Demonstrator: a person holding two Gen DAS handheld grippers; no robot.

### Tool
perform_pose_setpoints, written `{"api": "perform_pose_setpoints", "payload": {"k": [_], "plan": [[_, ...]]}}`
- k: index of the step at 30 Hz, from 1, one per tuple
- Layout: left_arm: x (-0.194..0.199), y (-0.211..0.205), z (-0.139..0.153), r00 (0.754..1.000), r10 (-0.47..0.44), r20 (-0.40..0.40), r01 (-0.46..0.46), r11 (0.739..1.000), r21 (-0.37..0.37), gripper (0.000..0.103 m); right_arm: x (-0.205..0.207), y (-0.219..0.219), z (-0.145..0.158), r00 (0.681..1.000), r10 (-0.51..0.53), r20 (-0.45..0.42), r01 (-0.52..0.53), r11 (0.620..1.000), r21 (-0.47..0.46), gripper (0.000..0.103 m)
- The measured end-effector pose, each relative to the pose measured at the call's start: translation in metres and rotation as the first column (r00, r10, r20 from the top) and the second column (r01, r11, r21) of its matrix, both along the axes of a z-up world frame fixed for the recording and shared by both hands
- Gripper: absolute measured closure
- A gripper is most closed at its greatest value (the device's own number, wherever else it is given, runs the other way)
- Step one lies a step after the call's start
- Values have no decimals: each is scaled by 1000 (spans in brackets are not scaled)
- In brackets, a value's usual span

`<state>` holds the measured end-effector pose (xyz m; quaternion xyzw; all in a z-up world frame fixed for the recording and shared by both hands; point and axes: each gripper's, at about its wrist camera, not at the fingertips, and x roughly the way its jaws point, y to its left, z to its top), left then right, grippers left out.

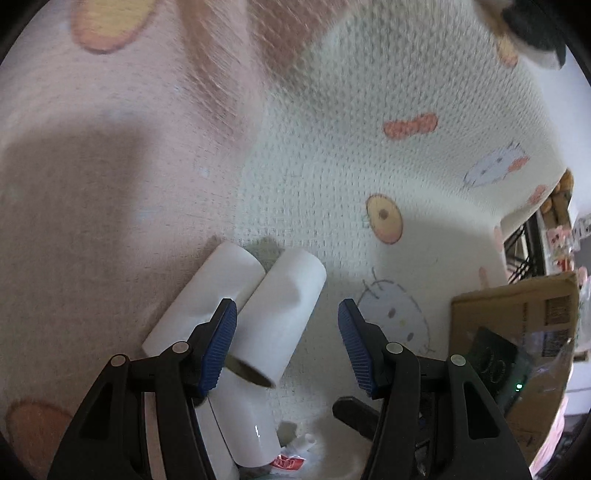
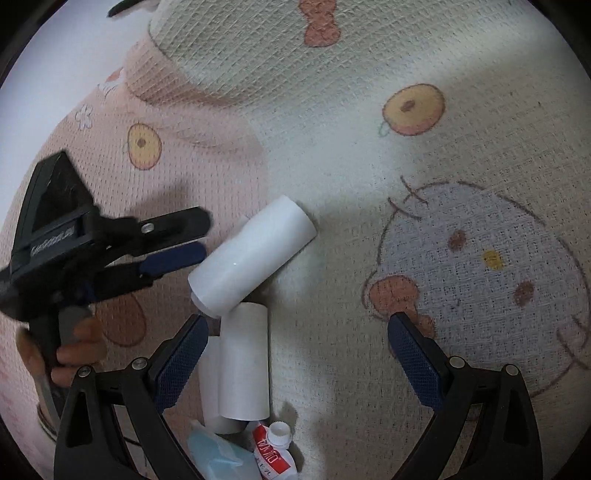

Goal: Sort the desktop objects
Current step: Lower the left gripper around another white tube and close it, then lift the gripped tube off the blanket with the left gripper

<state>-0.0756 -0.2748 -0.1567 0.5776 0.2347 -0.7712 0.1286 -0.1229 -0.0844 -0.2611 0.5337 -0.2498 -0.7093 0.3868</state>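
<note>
Several white paper rolls lie bunched on a cartoon-print cloth (image 2: 369, 155). In the right wrist view one roll (image 2: 255, 254) rests tilted across the top of an upright-pointing roll (image 2: 243, 362), with another roll (image 2: 209, 384) beside that. My left gripper (image 1: 287, 306) is open over the pile. The top roll (image 1: 280, 317) sits between its fingers, close against the left pad (image 1: 221, 343) and well apart from the right one. A second roll (image 1: 210, 295) lies just left of it. My right gripper (image 2: 299, 319) is open, low over the rolls. The left gripper (image 2: 205, 236) shows at the left, held by a hand (image 2: 74, 354).
A small white tube with a red label (image 2: 271, 454) and a pale blue plastic pouch (image 2: 218, 458) lie at the near end of the rolls. A cardboard box (image 1: 517, 314) holding a dark packet stands at the right. A plush shape (image 1: 532, 33) sits at the far corner.
</note>
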Motion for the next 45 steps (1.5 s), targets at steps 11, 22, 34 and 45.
{"api": "perform_pose_setpoints", "payload": {"k": [11, 22, 34, 45], "plan": [[-16, 14, -29, 977, -55, 204, 57, 998, -4, 42, -17, -19, -4, 998, 44, 35, -42, 997, -70, 6], [-13, 28, -41, 971, -75, 226, 59, 995, 76, 56, -3, -18, -6, 994, 97, -53, -99, 995, -29, 25], [-6, 65, -44, 964, -171, 203, 148, 981, 125, 58, 2, -7, -11, 993, 107, 44, -105, 994, -40, 33], [-2, 82, -48, 946, -230, 227, 190, 964, 183, 59, 2, 4, -22, 992, 105, 68, -104, 994, -19, 62]]}}
